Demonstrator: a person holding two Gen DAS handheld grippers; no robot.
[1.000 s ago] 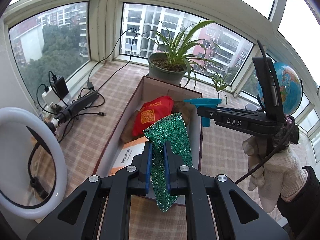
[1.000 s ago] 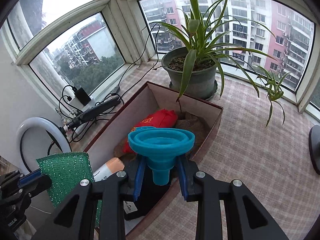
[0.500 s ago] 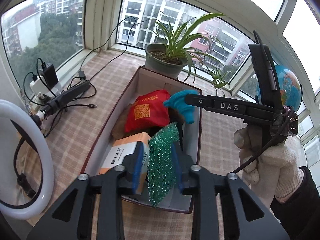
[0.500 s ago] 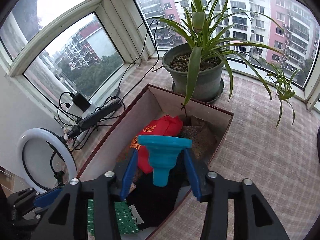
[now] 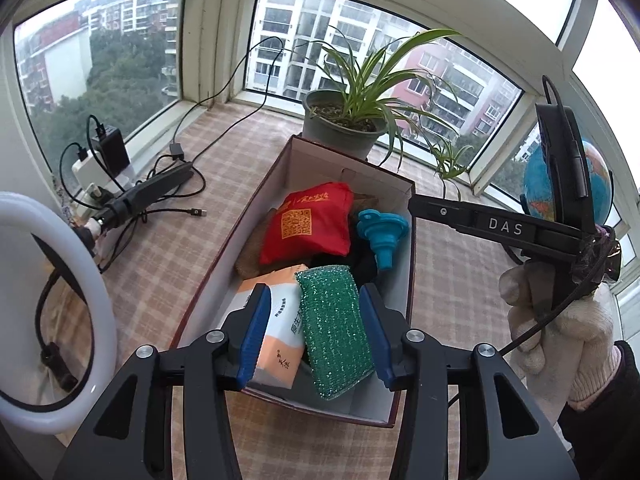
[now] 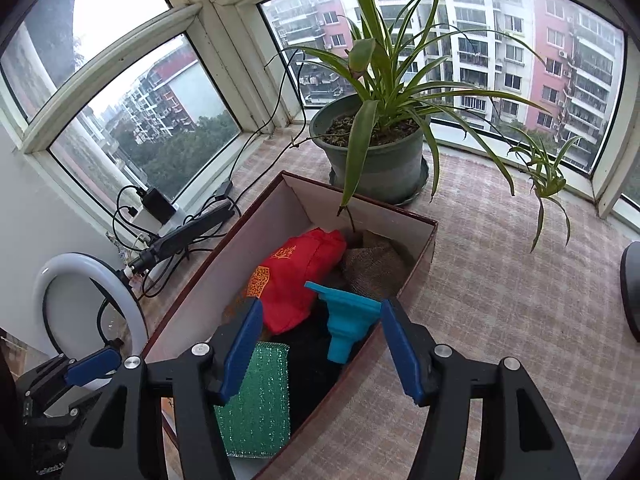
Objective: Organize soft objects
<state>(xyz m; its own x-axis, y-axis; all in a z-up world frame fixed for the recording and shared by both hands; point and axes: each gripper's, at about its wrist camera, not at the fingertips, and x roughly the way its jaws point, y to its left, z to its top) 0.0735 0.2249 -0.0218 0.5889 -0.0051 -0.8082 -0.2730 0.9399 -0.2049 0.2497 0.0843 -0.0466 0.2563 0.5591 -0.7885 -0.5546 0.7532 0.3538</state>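
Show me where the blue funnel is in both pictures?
Left wrist view: the blue funnel lies inside the box, by its right wall, right of the red bag.
Right wrist view: low centre, between the open fingers, right of the red bag.
Shared landmark: the potted plant.

White capitals "DAS" read clearly along the black arm of the right gripper, seen from the left wrist view. The red pouch in the box carries an orange QR code with a line of orange Chinese characters above it, too small to make out. The orange-and-white tissue pack shows dark Chinese print down its side, only partly in view and not readable with certainty.
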